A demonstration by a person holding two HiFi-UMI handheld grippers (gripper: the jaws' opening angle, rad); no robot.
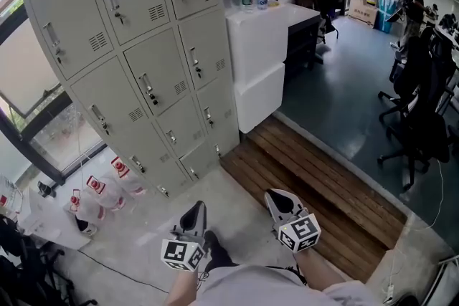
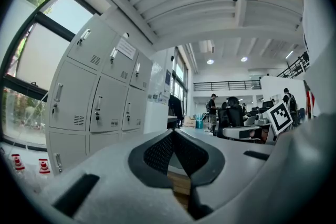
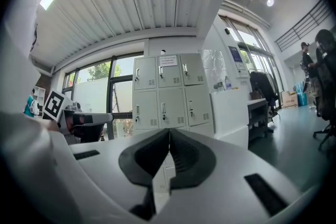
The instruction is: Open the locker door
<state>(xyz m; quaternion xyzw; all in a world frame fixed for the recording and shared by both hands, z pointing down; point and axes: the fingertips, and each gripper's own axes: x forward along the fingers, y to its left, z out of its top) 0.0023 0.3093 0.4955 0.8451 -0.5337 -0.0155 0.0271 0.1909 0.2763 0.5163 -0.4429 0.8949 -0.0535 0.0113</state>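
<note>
Two handheld grippers with pale grey plastic bodies. In the head view, the left gripper (image 1: 196, 210) and the right gripper (image 1: 277, 197) each narrow to dark, pointed jaws. Each carries a white marker cube (image 1: 183, 254) printed with black square patterns. In the gripper views, each shell is broad and smooth with dark rectangular slots (image 3: 262, 192) at either side, and the black pads (image 2: 157, 152) have a fine mesh texture. The person wears a light grey garment (image 1: 247, 289).

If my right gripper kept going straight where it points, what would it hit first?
The right gripper would probably meet the locker bank, low in its middle column; nothing shows between, though depth is unclear.
</note>
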